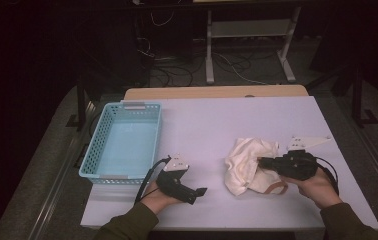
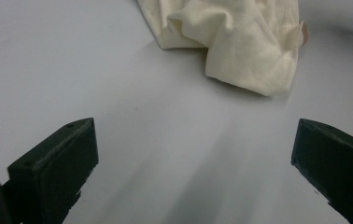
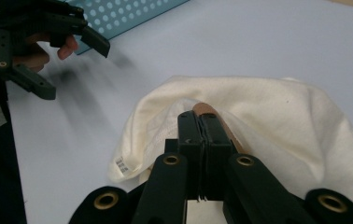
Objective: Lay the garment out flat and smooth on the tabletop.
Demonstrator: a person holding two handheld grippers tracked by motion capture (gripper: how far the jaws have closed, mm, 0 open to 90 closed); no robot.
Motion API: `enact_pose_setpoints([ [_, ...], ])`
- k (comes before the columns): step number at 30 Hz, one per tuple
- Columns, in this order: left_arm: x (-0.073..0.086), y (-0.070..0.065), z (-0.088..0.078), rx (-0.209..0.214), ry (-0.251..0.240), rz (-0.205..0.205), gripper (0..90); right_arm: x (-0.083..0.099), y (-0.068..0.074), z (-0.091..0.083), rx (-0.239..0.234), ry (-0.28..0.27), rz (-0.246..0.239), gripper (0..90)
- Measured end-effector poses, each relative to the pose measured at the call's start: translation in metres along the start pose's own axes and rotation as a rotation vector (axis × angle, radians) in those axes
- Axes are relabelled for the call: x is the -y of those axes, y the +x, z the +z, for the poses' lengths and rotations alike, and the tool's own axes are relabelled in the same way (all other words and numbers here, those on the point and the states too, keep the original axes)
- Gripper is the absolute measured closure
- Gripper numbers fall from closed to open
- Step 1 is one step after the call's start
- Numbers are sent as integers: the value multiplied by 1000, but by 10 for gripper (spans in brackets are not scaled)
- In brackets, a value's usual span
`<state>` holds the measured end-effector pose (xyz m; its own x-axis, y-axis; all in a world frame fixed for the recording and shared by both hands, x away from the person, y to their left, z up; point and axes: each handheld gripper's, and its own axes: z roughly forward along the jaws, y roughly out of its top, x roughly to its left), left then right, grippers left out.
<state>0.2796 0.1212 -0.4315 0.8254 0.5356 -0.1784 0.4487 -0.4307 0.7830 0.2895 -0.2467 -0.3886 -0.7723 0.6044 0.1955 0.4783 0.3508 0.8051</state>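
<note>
Right hand-held gripper [image 3: 201, 122] I read as clamped tight on a fold of the cream cloth [image 3: 277, 116] with a brown strap, bunched on the table [image 1: 212, 120] right of centre; my left hand-held gripper [image 1: 198, 194] stands wide, holding nothing, near the blue basket [image 1: 97, 150].

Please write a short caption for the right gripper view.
Right gripper shut on cream cloth bag by its brown strap.

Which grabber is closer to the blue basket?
Left. The left gripper sits just beside the blue basket's near right corner, jaws open. The right gripper is farther off across the table, shut on the cream cloth bag.
</note>
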Motion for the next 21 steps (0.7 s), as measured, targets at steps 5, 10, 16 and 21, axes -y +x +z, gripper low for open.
enact_pose_setpoints([
  [5,0,0,0,2,2,-3,0,-5,-3,2,8,-12,3,870],
  [10,0,0,0,2,-1,-8,0,-15,-4,5,14,-34,-2,870],
  [16,0,0,-1,2,-4,-7,0,-24,-6,7,18,-50,-7,870],
  [21,0,1,-1,0,1,1,0,-33,-7,11,23,-67,-14,870],
])
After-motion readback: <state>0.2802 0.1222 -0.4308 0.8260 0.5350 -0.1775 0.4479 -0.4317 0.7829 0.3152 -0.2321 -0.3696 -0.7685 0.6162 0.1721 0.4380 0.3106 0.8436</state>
